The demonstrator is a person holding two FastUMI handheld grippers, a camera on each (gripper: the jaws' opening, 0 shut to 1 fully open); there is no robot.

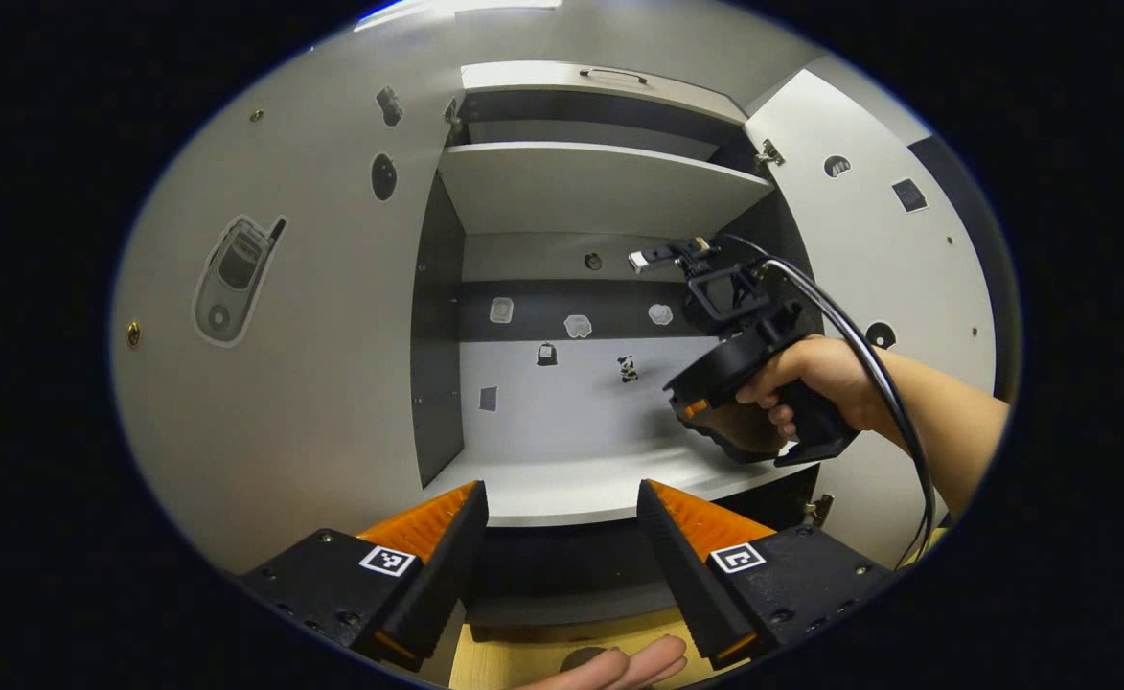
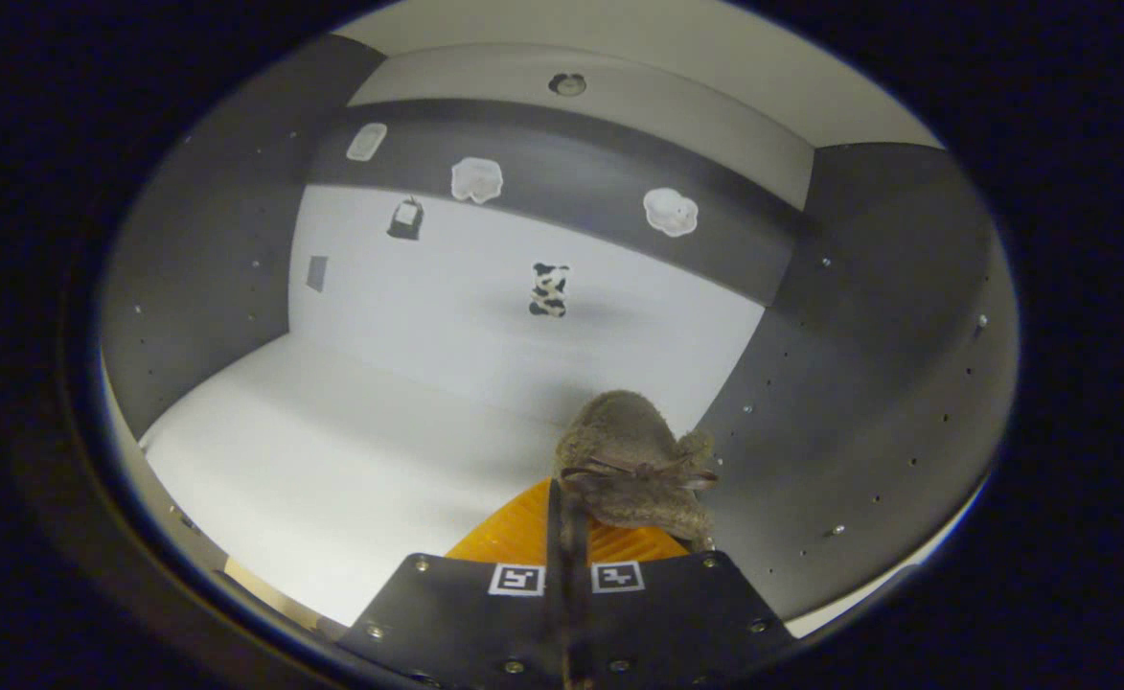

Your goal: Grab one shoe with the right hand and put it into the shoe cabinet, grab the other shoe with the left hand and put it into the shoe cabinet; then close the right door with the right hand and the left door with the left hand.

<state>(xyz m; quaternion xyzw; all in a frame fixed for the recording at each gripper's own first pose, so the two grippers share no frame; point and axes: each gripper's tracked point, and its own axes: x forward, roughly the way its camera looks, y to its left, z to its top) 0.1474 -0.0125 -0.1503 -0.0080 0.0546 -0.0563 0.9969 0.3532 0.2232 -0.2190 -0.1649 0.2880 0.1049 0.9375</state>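
While my right gripper [image 2: 566, 522] reaches into the shoe cabinet [image 2: 839, 402], its fingers are pressed together on a brown fuzzy shoe [image 2: 633, 465], which sits just above them at the lower centre of the right gripper view. Left of the shoe, the white shelf floor [image 2: 332, 450] lies bare across the lower left of that frame, while the dark side wall rises close on the shoe's right. Small stickers [image 2: 549, 289] dot the back panel in the upper half.

In the left gripper view, my left gripper [image 1: 562, 537] stands with its fingers apart at the bottom centre, holding nothing, in front of the shelf's front edge. My right hand [image 1: 811, 379] holds its gripper at centre right, inside the opening. The left door [image 1: 264, 316] stands open across the left of the frame, the right door [image 1: 868, 249] at the upper right.
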